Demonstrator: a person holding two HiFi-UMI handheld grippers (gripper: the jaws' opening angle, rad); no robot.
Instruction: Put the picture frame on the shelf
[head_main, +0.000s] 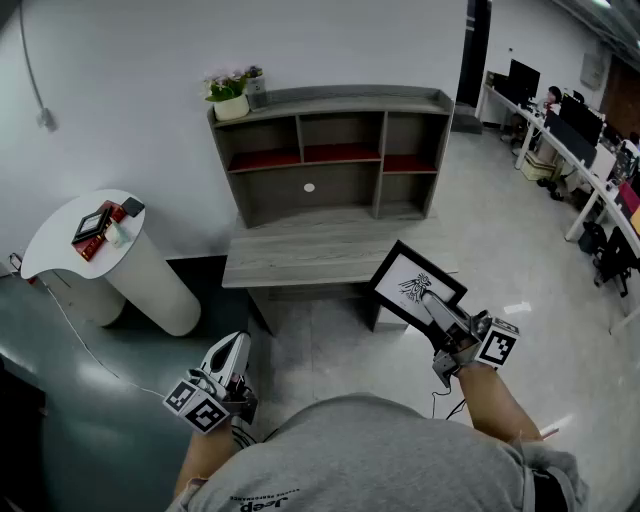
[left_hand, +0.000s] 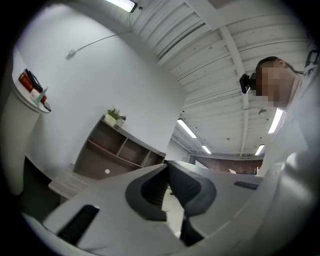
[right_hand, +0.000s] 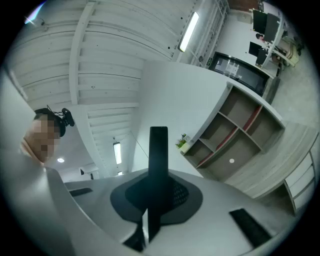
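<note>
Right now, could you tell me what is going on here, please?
A person holds a black picture frame clamped by its edge in the right tongs, up in the air and short of the grey shelf that stands against the wall. The left tongs are shut with nothing in them, low at the person's side. The frame is not yet on the shelf; a potted plant sits on its top left corner.

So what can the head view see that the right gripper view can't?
Only the head view shows the picture frame's printed front, the left gripper and the round white table. Only the right gripper view shows the frame edge-on, pinched between the jaws, and the camera on the person's head. Both show the grey shelf and its potted plant.
</note>
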